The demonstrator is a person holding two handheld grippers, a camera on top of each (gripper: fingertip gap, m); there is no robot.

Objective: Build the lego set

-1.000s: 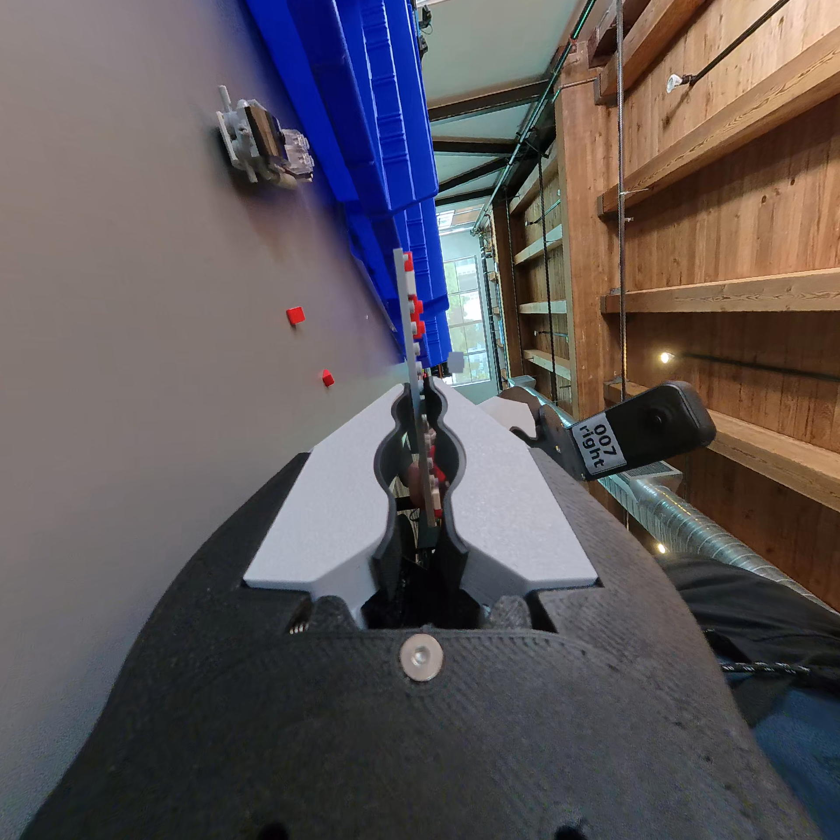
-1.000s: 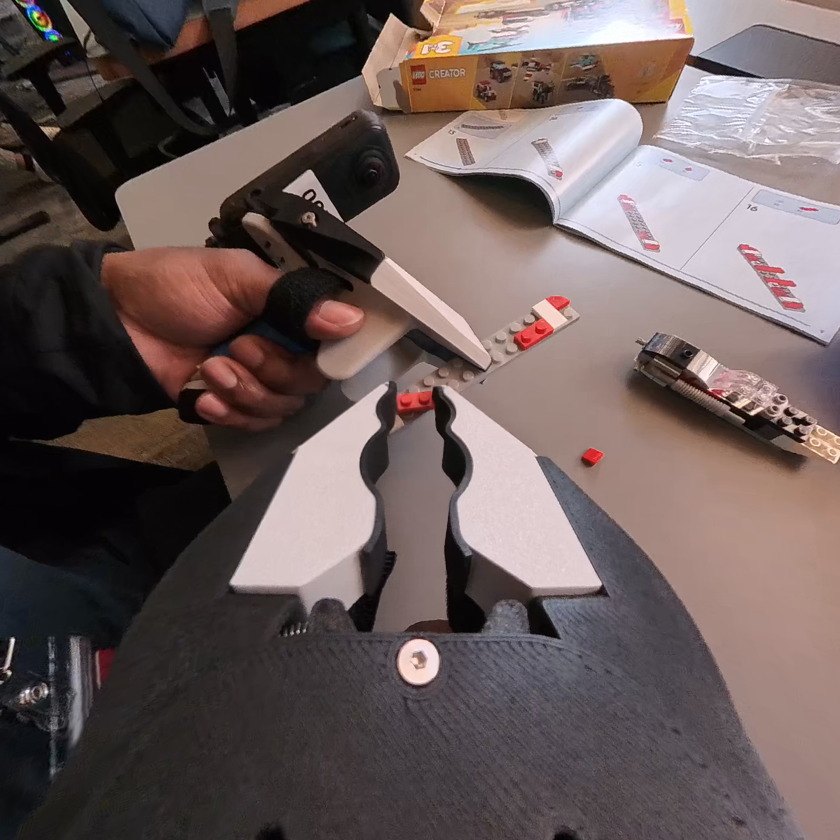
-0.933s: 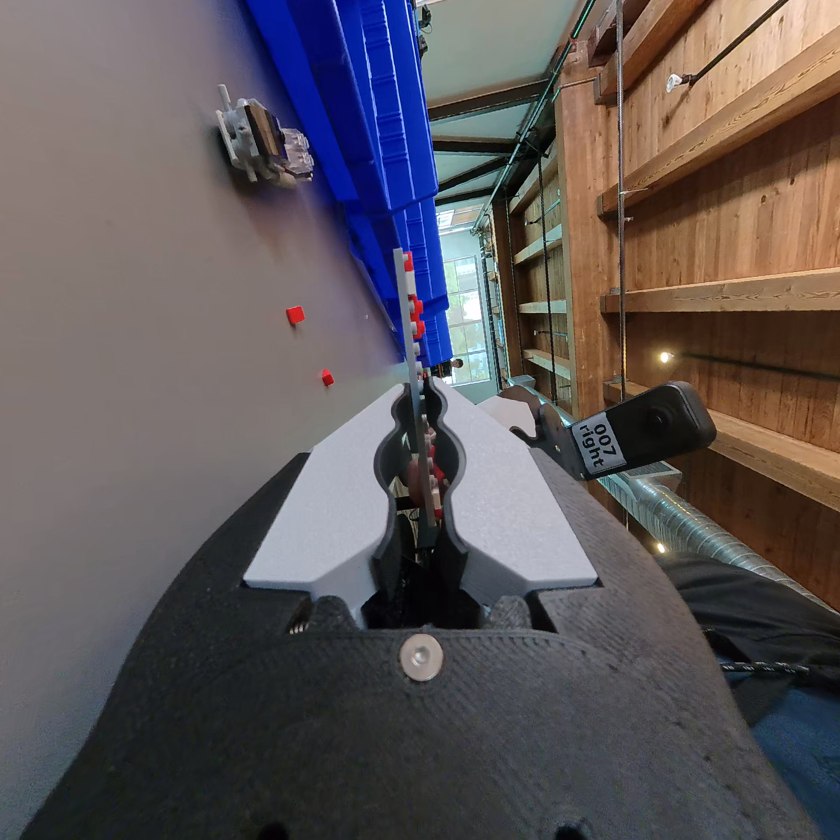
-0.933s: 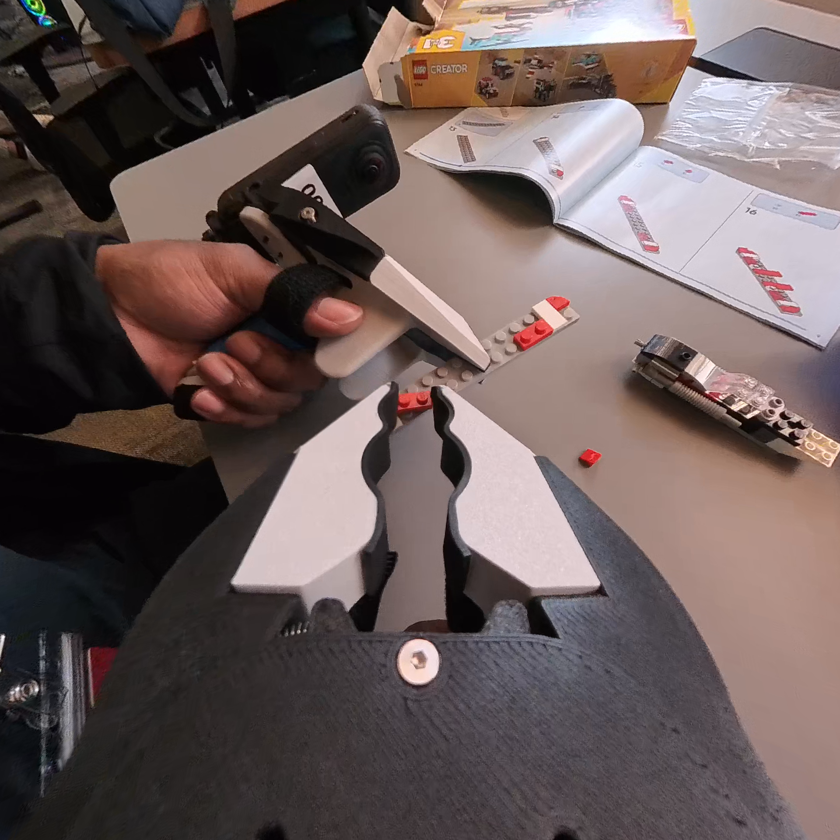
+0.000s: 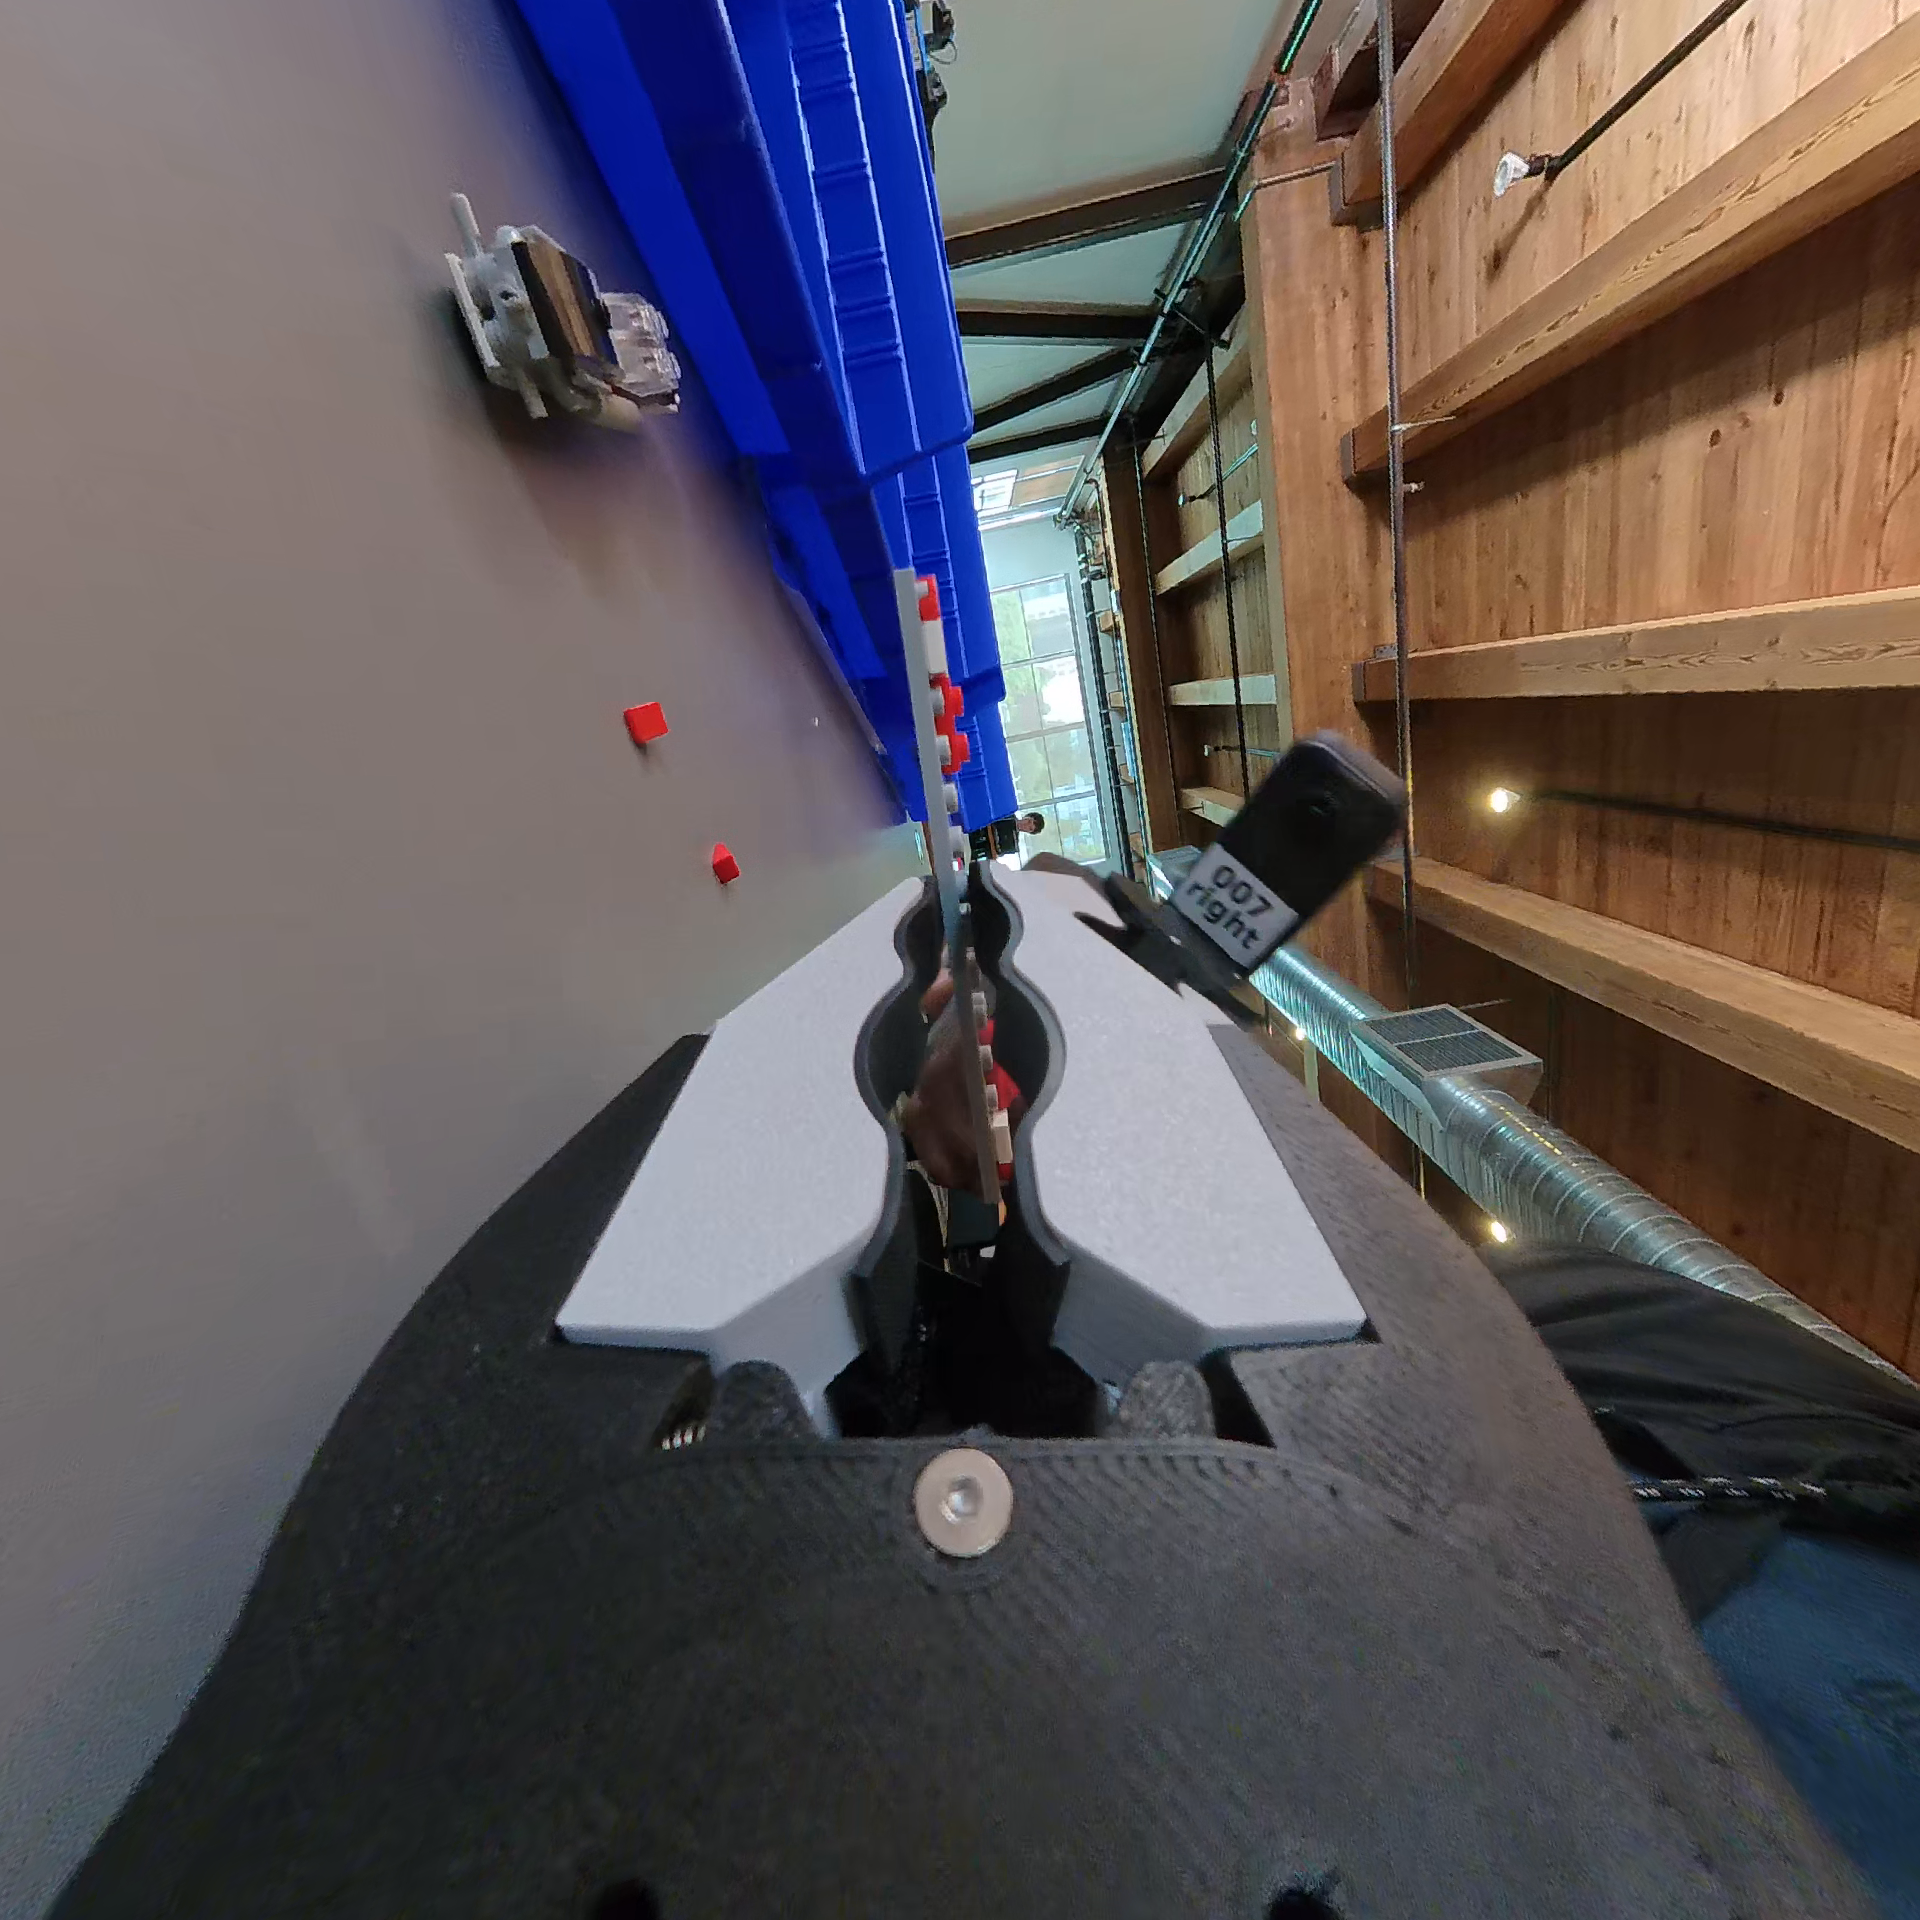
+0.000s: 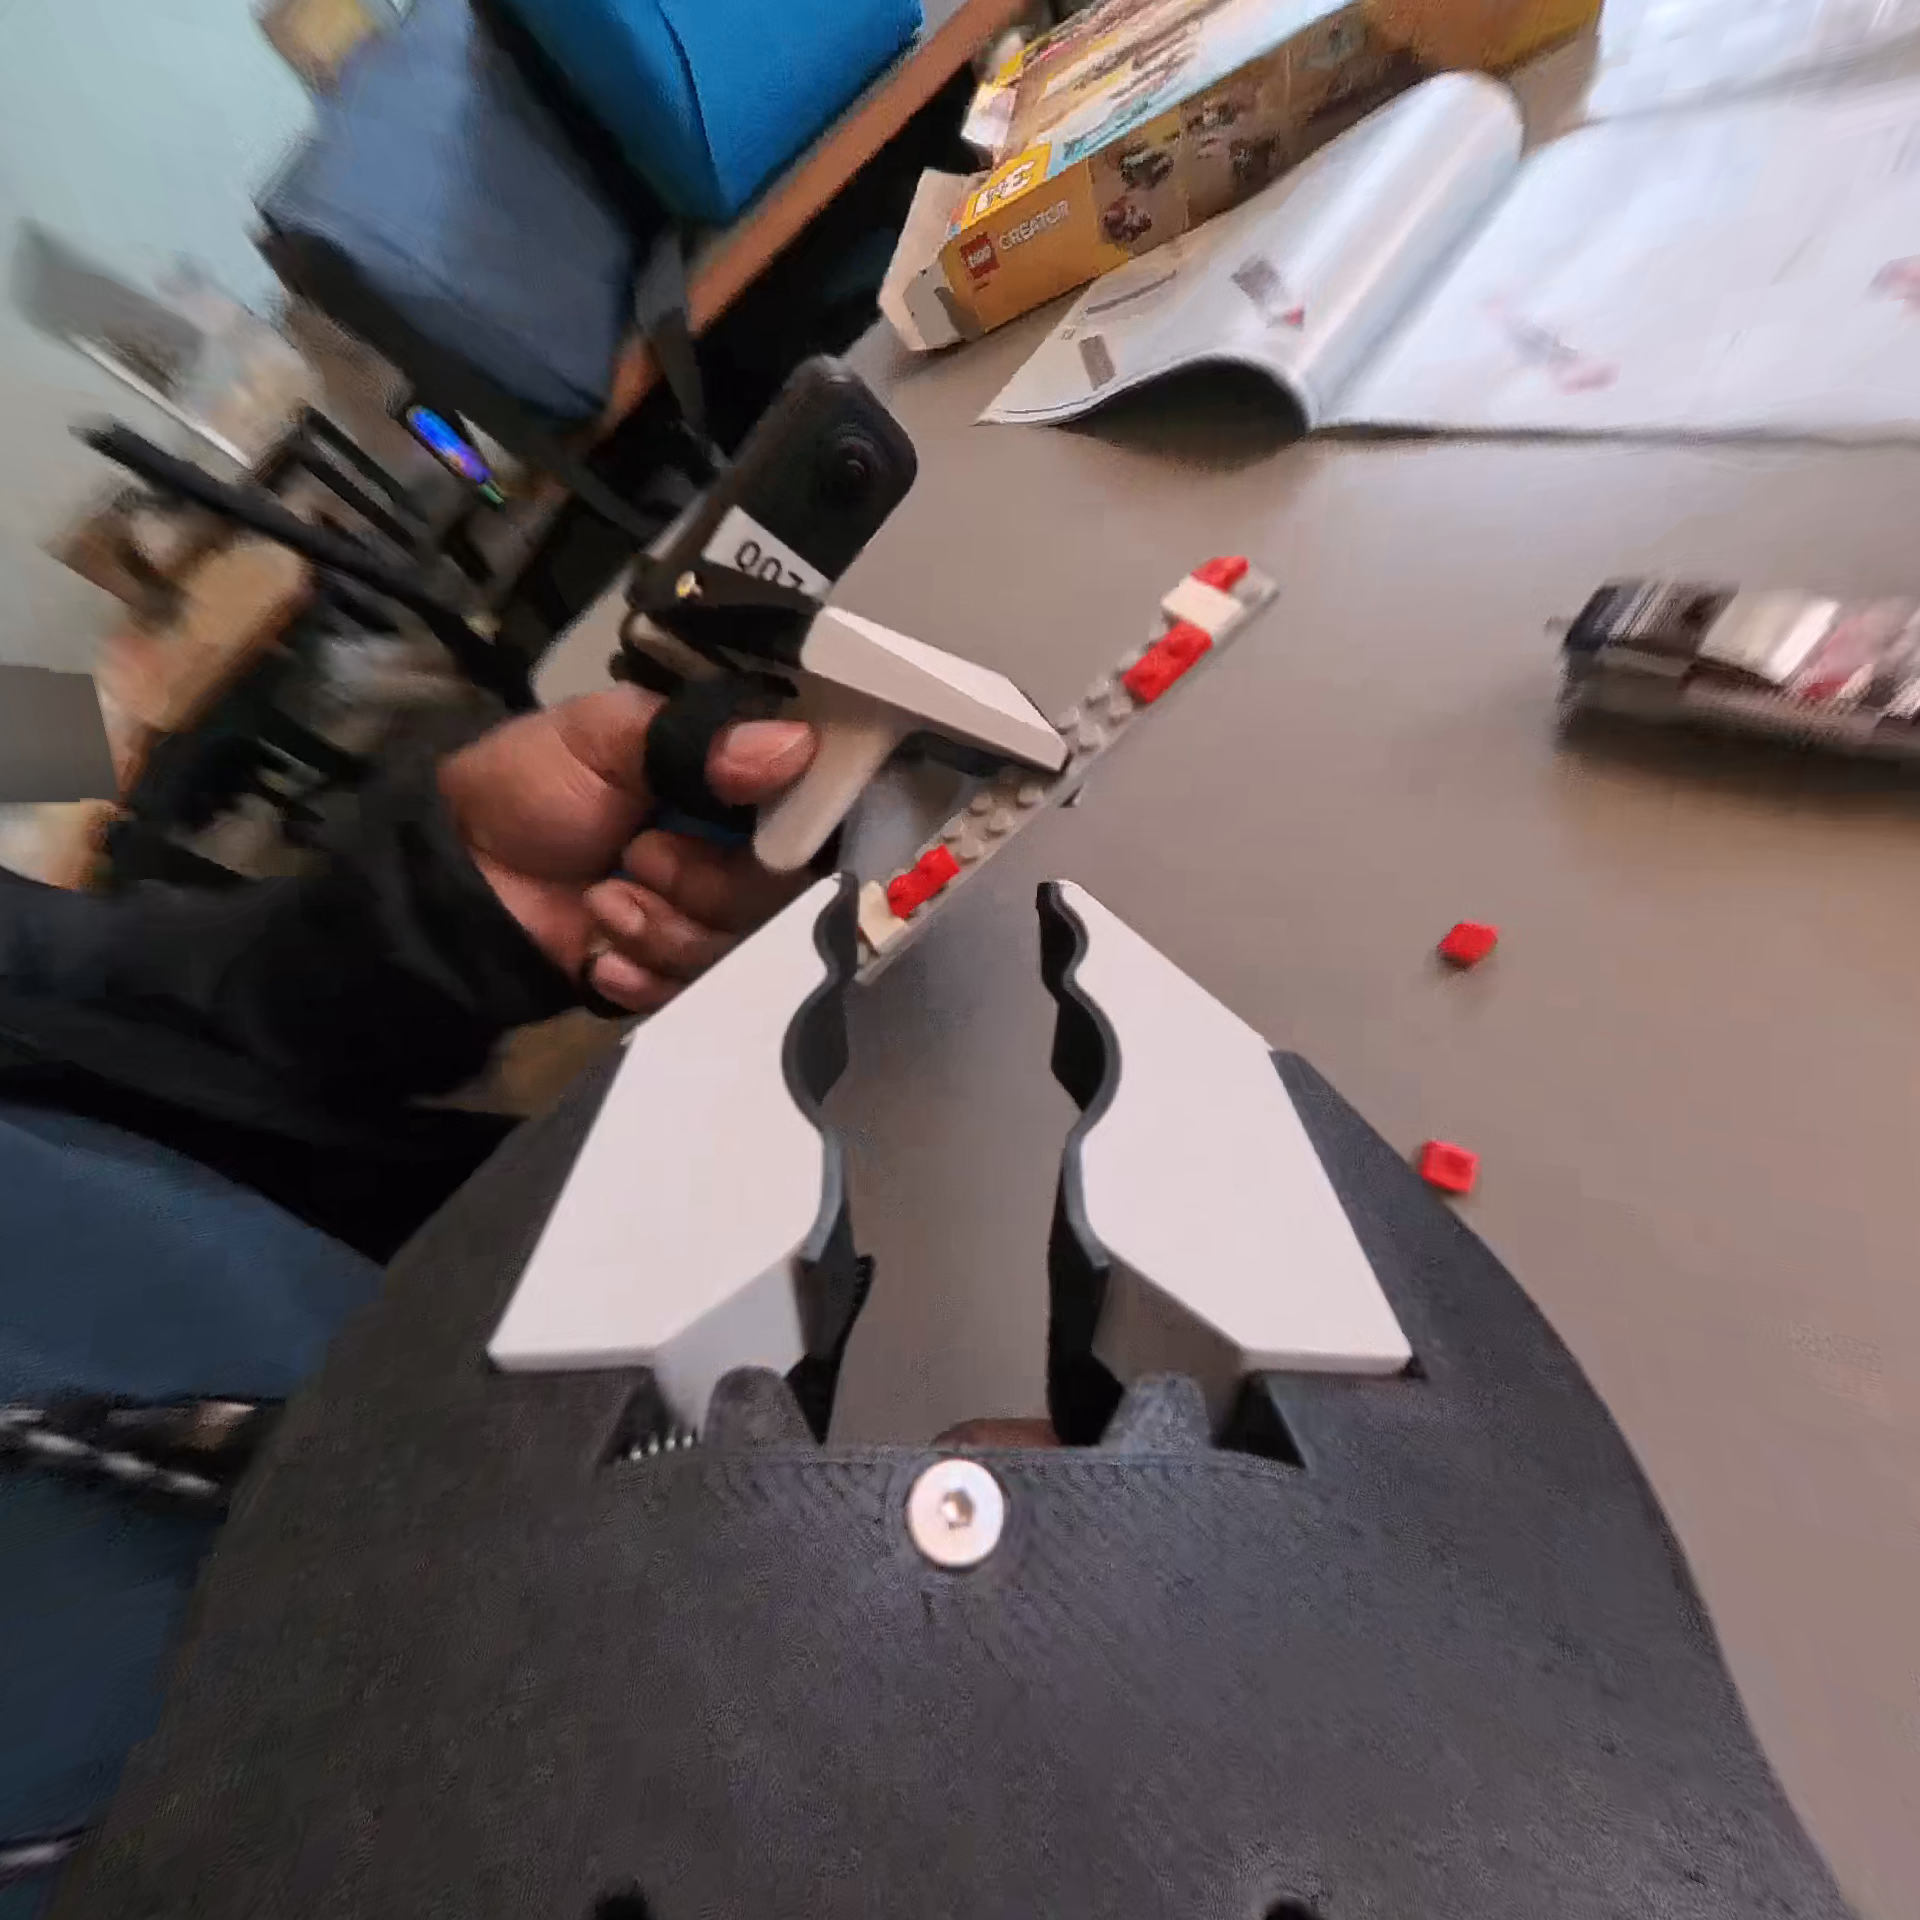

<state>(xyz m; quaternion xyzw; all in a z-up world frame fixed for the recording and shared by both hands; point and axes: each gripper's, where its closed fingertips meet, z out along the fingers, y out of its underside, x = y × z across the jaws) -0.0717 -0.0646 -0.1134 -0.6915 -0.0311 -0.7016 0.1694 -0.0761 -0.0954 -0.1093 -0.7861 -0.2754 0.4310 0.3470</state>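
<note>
Between wider right claw (image 6: 940,904) fingers, table (image 6: 1351,831)

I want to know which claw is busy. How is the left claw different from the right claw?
The left gripper is shut on the long grey lego strip, while the right gripper is open and holds nothing. The left gripper lies turned on its side, with the strip edge-on between its fingers; the right gripper points down toward the grey table. Both have pale grey fingers on a black body.
</note>
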